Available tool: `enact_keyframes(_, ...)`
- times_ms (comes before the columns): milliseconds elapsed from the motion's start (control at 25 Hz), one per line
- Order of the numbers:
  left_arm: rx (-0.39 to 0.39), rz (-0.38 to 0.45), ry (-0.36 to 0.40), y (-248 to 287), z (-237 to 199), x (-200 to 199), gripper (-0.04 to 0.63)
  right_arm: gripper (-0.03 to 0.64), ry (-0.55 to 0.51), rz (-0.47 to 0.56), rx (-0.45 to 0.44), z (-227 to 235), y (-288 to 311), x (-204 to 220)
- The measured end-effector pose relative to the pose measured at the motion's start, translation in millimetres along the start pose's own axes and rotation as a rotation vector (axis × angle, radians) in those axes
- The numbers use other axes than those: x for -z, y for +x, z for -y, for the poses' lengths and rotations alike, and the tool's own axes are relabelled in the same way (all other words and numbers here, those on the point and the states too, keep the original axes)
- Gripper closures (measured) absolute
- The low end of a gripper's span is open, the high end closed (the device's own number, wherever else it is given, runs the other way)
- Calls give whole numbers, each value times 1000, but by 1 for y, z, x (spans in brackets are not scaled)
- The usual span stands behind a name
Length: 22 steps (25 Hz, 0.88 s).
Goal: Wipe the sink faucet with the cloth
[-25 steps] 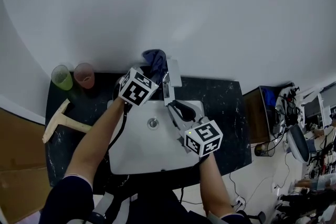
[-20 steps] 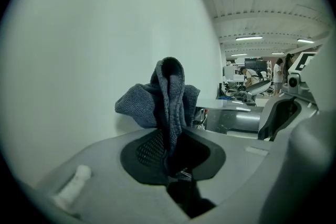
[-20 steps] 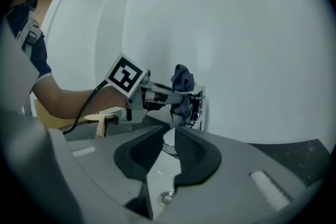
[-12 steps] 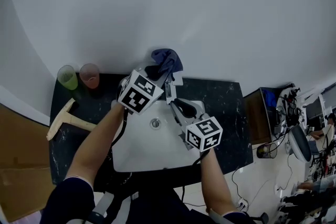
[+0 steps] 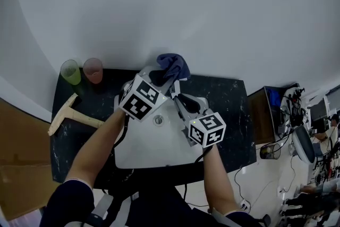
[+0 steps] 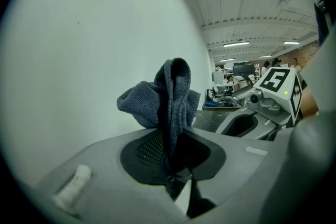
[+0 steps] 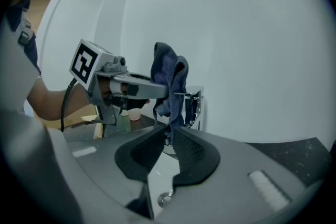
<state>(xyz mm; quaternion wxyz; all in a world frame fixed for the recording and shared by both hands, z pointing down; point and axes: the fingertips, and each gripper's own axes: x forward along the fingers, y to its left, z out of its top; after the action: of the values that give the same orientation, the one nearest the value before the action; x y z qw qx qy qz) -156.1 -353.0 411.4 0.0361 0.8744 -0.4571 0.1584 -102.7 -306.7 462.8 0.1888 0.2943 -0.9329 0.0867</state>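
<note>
Cloth [image 6: 168,97] clamped tight in the left gripper [image 6: 172,140], bunched up above its jaws. The right gripper [image 7: 169,134] has just been closing its jaws. They're nearly together now, nipping the cloth's hanging lower end, close in front of the faucet [image 7: 194,105].

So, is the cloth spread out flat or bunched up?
Bunched up. The cloth is gathered in thick folds where the left gripper pinches it, and no flat part shows.

Wall [image 5: 212,18] close behind faucet [image 7: 195,107], cups [image 5: 93,70] left, open counter [image 5: 223,98] right
</note>
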Motion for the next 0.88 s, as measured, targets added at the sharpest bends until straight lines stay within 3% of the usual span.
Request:
enact_keyframes(280, -92, 11, -35, 18, -38, -11, 532, 569, 12, 9, 6, 1, 1, 1)
enact_keyframes(520, -163, -22, -63, 38, -68, 5, 532, 580, 17, 10, 11, 1, 0, 1)
enact_keyframes(880, -125, -171, -62, 66, -72, 62, 532, 595, 22, 21, 9, 1, 1, 2)
